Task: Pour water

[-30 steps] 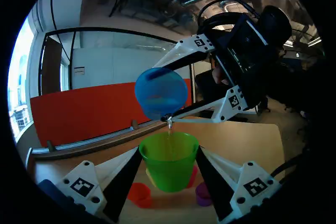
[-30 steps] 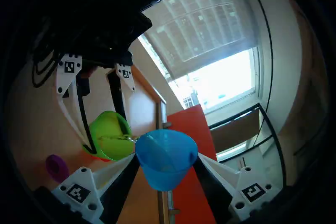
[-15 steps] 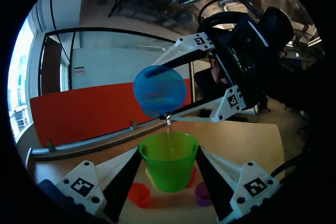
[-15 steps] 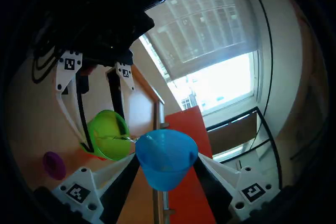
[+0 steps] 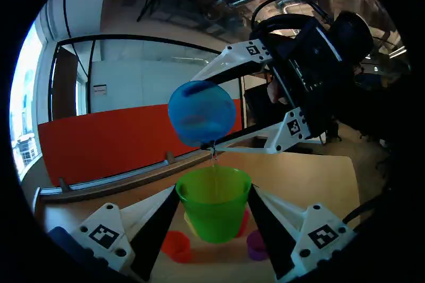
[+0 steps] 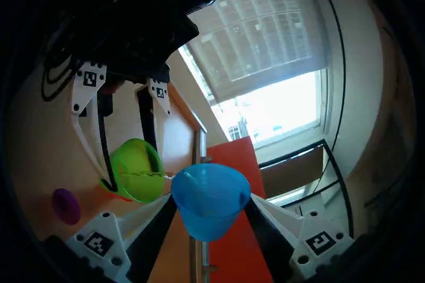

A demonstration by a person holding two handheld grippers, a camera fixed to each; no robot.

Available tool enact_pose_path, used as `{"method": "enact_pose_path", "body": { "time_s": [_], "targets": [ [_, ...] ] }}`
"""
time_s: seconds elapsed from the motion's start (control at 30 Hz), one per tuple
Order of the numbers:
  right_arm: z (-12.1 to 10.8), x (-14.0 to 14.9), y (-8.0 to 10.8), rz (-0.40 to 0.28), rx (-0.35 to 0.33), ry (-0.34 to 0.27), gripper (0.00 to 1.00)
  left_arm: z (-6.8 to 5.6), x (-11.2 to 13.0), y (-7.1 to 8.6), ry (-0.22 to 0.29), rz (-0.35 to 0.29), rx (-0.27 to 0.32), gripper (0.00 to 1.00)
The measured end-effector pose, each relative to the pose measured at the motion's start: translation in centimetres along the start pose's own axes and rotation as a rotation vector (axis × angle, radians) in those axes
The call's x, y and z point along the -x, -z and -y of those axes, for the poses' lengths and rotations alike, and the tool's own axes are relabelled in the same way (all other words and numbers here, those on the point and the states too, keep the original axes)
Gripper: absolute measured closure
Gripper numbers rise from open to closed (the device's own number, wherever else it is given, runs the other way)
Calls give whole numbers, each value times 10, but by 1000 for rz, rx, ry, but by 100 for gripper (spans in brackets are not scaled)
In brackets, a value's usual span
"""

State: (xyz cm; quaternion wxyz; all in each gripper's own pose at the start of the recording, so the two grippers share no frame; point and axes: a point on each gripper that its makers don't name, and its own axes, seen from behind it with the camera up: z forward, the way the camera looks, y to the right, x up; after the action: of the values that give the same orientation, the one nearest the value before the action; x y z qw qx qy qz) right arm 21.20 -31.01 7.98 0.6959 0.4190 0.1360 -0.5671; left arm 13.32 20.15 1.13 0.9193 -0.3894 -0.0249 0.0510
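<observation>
We find the upright cup (image 5: 213, 214) between the fingers of the left tongs (image 5: 212, 191), in front of the table (image 5: 313, 177). The tipped cup (image 5: 202, 114) sits between the fingers of the right tongs (image 6: 211, 199), directly above the upright cup, with its lip over the open mouth below and a thin stream of water (image 5: 214, 156) between the two. On the table, a small cup (image 5: 178, 246) stands lower left of the upright cup and a second small cup (image 5: 256, 245) lower right.

The green cup (image 5: 214, 206) is smooth, glossy, translucent plastic. Above the green cup, the blue cup (image 5: 202, 113) is the same kind of plastic, faintly see-through. Beneath the green cup, the table (image 5: 311, 174) is smooth pale wood with a soft sheen.
</observation>
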Motion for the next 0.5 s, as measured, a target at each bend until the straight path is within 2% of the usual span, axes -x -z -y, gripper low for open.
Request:
{"method": "enact_pose_path", "body": {
  "time_s": [0.5],
  "targets": [
    [-5, 2, 3, -12, 14, 30, 11, -1, 0, 0, -4, 0, 4, 12]
  ]
}}
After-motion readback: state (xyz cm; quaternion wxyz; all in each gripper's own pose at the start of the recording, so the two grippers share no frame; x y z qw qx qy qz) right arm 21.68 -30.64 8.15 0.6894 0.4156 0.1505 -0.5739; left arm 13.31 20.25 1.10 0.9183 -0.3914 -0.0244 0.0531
